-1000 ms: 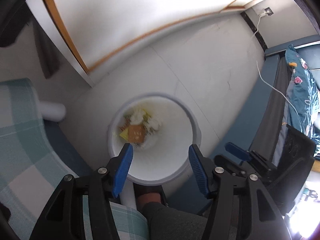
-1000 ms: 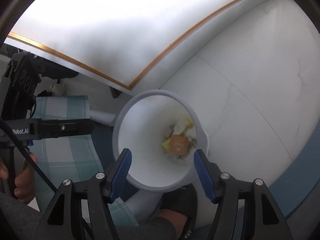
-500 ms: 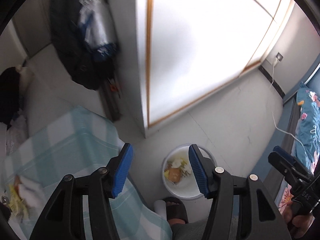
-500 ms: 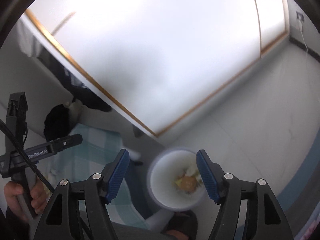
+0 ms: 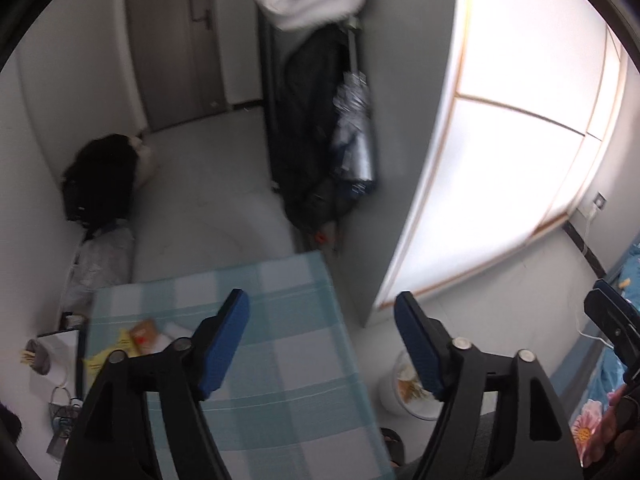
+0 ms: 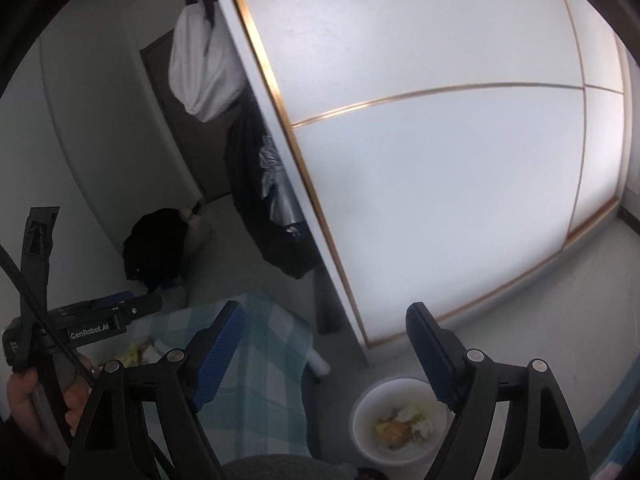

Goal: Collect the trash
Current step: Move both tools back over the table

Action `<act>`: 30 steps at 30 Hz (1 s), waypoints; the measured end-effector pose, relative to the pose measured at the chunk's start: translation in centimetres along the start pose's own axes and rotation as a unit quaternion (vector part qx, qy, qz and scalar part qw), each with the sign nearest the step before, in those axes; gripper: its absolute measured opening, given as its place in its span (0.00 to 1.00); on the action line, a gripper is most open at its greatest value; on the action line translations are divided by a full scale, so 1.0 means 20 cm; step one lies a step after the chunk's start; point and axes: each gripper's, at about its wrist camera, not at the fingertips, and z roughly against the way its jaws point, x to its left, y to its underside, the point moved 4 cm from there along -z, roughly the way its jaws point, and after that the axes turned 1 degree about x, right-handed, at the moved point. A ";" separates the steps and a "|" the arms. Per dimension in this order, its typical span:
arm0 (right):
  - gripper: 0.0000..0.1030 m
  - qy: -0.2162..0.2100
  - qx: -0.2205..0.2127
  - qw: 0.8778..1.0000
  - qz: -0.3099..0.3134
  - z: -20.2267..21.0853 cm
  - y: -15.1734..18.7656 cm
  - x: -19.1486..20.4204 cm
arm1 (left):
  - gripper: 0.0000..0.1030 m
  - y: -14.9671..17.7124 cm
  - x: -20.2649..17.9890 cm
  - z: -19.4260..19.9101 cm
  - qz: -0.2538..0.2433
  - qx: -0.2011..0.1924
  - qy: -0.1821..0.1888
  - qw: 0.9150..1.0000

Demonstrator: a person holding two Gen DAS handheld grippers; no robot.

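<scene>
your left gripper [image 5: 322, 342] hangs over the checked tablecloth [image 5: 288, 364], jaws just widened, nothing between the blue pads. your right gripper [image 6: 326, 354] is likewise spread wide and empty, its jaws also having just opened further. the white trash bin [image 6: 366, 446] stands on the floor beside the table, under the right finger of that gripper; crumpled wrappers and something orange lie in its bottom. more litter [image 5: 134, 338], yellow and orange packets by the look of it though blurred, lies on the tablecloth's left part. your left hand [image 6: 34, 404] grips its handle at the frame's left edge.
</scene>
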 end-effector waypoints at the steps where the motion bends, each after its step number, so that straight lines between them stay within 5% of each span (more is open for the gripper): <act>1: 0.81 -0.004 -0.001 1.000 0.004 0.00 0.00 0.04 | 0.78 0.01 0.05 0.04 0.004 -0.009 -0.015 1.000; 16: 0.90 -0.104 -0.008 0.992 0.071 -0.10 0.06 0.83 | 0.79 0.21 0.71 0.26 0.132 -0.061 -0.080 0.986; 30: 0.92 -0.155 0.054 0.976 0.141 -0.49 0.35 1.34 | 0.79 0.46 1.27 0.12 0.217 -0.049 -0.110 0.969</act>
